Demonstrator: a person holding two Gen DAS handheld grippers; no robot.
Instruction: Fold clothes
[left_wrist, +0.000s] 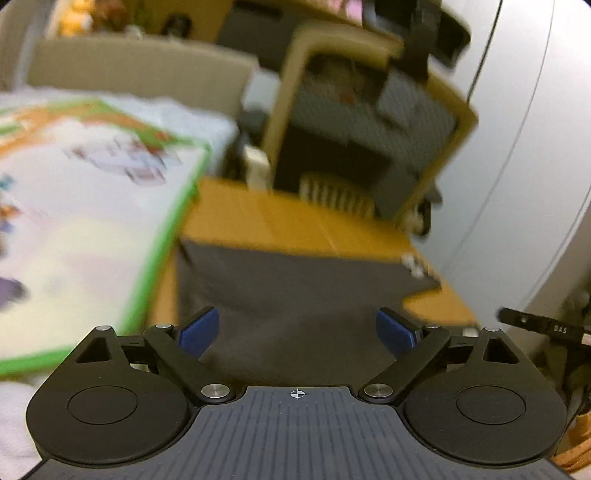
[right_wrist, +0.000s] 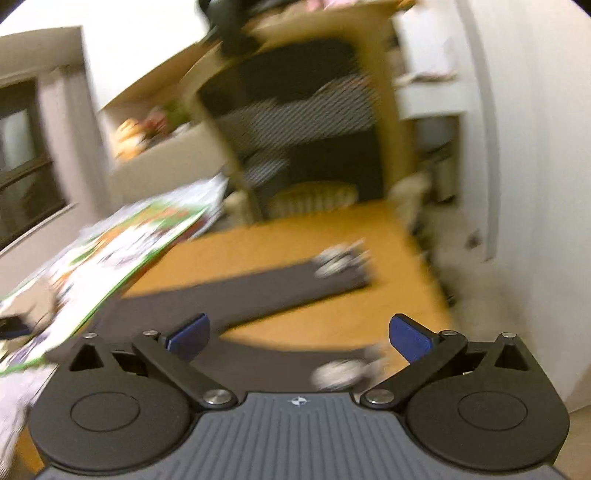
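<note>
A dark grey garment (left_wrist: 295, 295) lies flat on an orange-brown table (left_wrist: 291, 218), with a pale patterned trim at its far right corner (left_wrist: 415, 266). My left gripper (left_wrist: 297, 328) is open and empty, held above the garment's near part. In the right wrist view the same garment (right_wrist: 236, 291) shows as two long dark legs with pale patterned cuffs (right_wrist: 340, 258). My right gripper (right_wrist: 299, 336) is open and empty above the nearer leg. Both views are blurred by motion.
A white mat with a green border and cartoon prints (left_wrist: 85, 206) lies left of the table (right_wrist: 332, 236), also in the right wrist view (right_wrist: 122, 251). A wooden chair with dark cushions (left_wrist: 369, 129) stands behind the table. A white wall (right_wrist: 535, 184) is at right.
</note>
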